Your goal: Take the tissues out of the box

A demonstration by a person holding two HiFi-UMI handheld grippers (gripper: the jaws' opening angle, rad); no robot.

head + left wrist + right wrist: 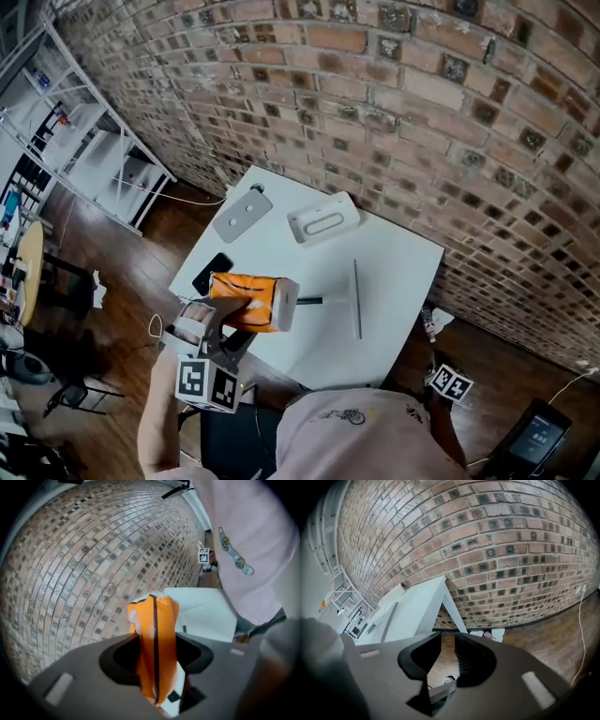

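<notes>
An orange tissue box (246, 300) with a white end hangs above the near left edge of the white table (394, 272). My left gripper (230, 323) is shut on it from below. In the left gripper view the box (157, 639) stands narrow and upright between the jaws of the left gripper (157, 667), which press on both its sides. I cannot tell whether any tissue sticks out of it. My right gripper (448, 382) is low beside the table's near right corner. In its own view the right gripper (447, 656) is open by a narrow gap with nothing in it.
On the table lie a white oblong tray (323, 223), a grey plate (242, 214), a black phone (213, 273) and a thin grey rod (356, 298). A brick wall (422, 112) runs behind. White shelving (84, 159) stands at the left. The floor is wood.
</notes>
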